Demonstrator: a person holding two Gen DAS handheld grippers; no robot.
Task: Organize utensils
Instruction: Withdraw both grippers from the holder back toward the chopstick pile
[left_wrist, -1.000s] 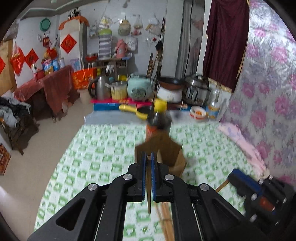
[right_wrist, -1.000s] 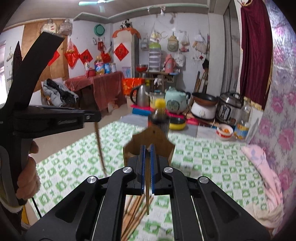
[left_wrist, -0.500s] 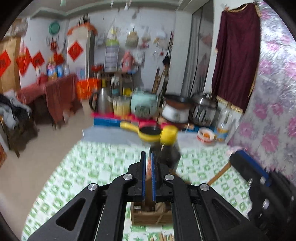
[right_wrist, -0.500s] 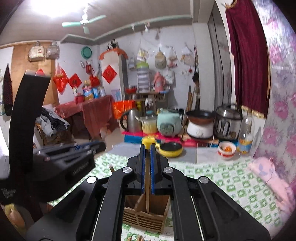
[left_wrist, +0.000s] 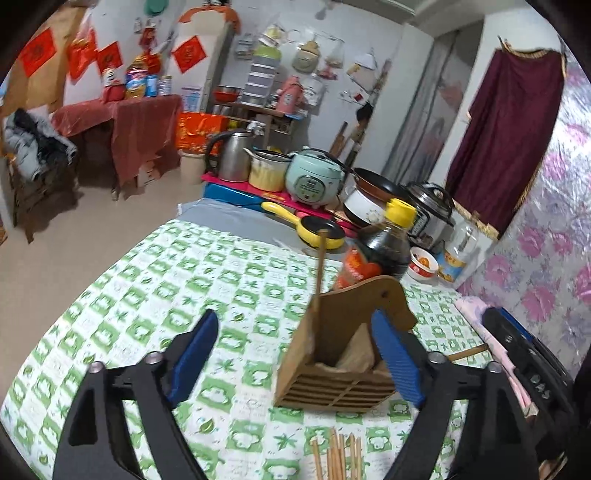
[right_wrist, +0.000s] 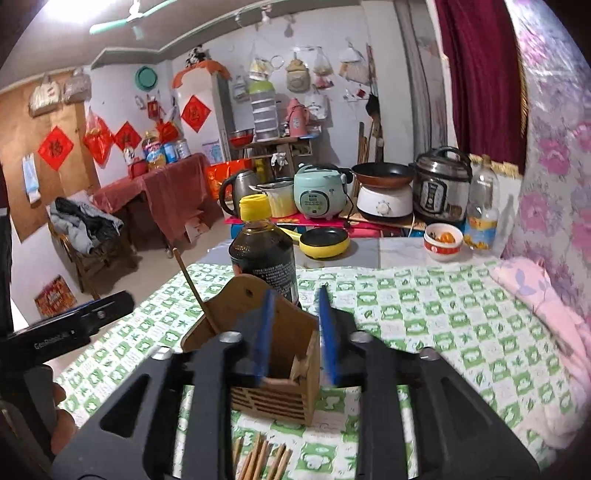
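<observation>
Half a second ago both claws were pinched on a chopstick each; now both stand released with nothing between the fingers. The left claw (left_wrist: 291, 354) is spread wide, its blue pads either side of the wooden holder (left_wrist: 343, 354) without visibly touching it. The right claw (right_wrist: 295, 332) is parted less, its pads blurred, positioned over the holder's (right_wrist: 266, 354) open top. One chopstick (left_wrist: 319, 269) now stands in the holder, leaning toward the left corner, its upper end clear of the rim. The holder rests on the green-checked tabletop (left_wrist: 184, 288), with a dark sauce bottle (left_wrist: 376, 251) directly behind it. A bundle of loose chopsticks (left_wrist: 336, 458) lies on the cloth in front of the holder. The right view alone shows the person's left hand (right_wrist: 61, 421) on the other tool's handle; the left view alone shows a chopstick end (left_wrist: 467, 353) protruding beside the right tool.
</observation>
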